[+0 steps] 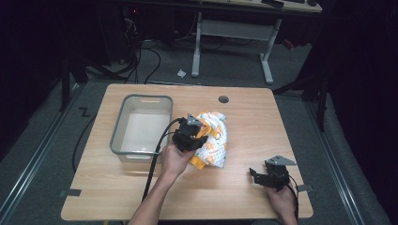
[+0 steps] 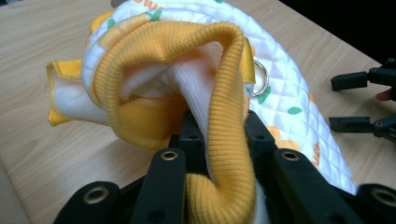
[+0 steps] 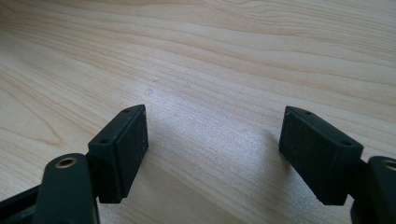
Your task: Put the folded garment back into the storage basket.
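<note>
Clearly the left gripper is the one at work: its jaws are pressed onto the yellow ribbed cuff of a small quilted garment, white with an orange print, which lies bunched near the middle of the tabletop, just right of the grey plastic bin. From those jaws the bin sits directly to the left, close by, so any carry toward it looks short and sideways across the bin's near-right wall. The garment's long axis runs roughly from the far edge toward the near edge, tilted slightly, with most of the cloth trailing on the far and right side of the grip. The right gripper rests near the tabletop's near-right corner, well apart from the cloth, its jaws spread wide over bare wood. In the left gripper view a metal ring shows on the garment beside the cuff. How many layers the jaws have caught is hidden by the folded rib, and the underside of the bundle cannot be made out; the bin appears to hold nothing.
</note>
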Tool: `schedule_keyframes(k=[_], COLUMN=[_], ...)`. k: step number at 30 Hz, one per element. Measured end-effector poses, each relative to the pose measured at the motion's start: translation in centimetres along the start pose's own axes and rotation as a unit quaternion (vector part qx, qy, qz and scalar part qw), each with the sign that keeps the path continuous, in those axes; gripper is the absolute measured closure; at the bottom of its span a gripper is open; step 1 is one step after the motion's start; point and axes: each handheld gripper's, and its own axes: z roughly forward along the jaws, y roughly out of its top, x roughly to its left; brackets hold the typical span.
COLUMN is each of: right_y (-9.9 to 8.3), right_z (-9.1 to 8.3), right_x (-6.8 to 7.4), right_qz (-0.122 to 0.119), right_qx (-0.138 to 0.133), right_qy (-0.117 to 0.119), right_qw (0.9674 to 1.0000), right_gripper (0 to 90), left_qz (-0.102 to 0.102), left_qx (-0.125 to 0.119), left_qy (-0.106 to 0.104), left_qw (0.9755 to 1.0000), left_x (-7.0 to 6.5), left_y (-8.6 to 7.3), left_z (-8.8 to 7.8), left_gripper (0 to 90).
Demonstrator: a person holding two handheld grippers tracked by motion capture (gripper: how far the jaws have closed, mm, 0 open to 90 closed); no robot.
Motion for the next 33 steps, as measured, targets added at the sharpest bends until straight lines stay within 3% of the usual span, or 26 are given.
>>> schedule_keyframes(k=[18, 33], right_y=[0.0, 0.0], right_z=[0.0, 0.0], right_x=[0.0, 0.0], right_qz=[0.000, 0.000], right_qx=[0.000, 0.000], right_qy=[0.000, 0.000], right_qw=[1.0000, 1.0000], right_gripper=[24.1, 24.2], left_qz=[-0.012, -0.011], left_qx=[-0.023, -0.038], left_qy=[-0.001, 0.016], left_qw=[0.9997, 0.9991], left_x=[1.6, 2.8], left_y=[0.7, 0.9], left_z=[-2.8, -4.8], left_gripper=[74.1, 74.1])
